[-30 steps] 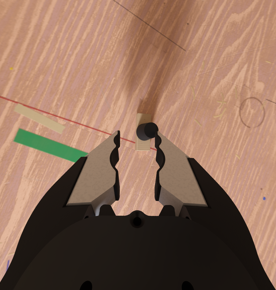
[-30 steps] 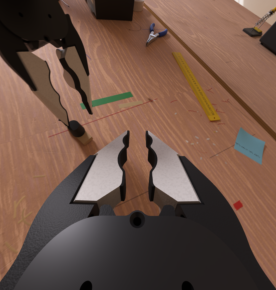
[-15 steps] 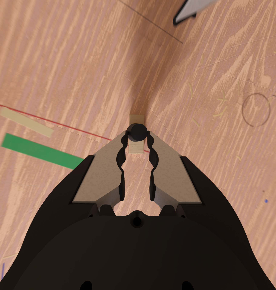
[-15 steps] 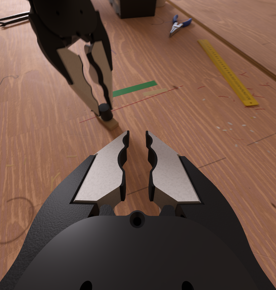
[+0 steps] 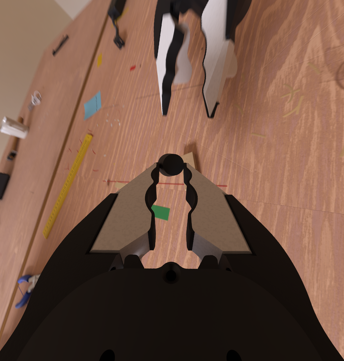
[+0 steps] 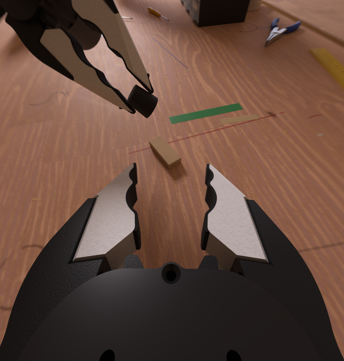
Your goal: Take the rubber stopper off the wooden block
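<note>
My left gripper [image 5: 171, 166] is shut on the black rubber stopper [image 5: 170, 165] at its fingertips. It holds the stopper in the air, clear of the wooden block [image 5: 190, 158]. In the right wrist view the left gripper [image 6: 141, 100] hangs at upper left with the stopper [image 6: 142, 101] tilted above the table. The small tan wooden block [image 6: 165, 154] lies flat on the table with nothing on it, just ahead of my right gripper [image 6: 171, 169]. The right gripper is open and empty. It also shows in the left wrist view [image 5: 188, 115] at the top.
Green tape [image 6: 205, 113], tan tape [image 6: 238, 118] and a thin red line [image 6: 206, 132] lie beyond the block. A yellow ruler [image 5: 67, 187], blue note [image 5: 92, 104], blue-handled pliers [image 6: 280, 29] and a dark box [image 6: 220, 11] are farther off. A raised board edge [image 5: 77, 109] runs along one side.
My left gripper has lifted the stopper off the block and tilted. The block now lies bare. My right gripper has opened wider and moved closer to the block.
</note>
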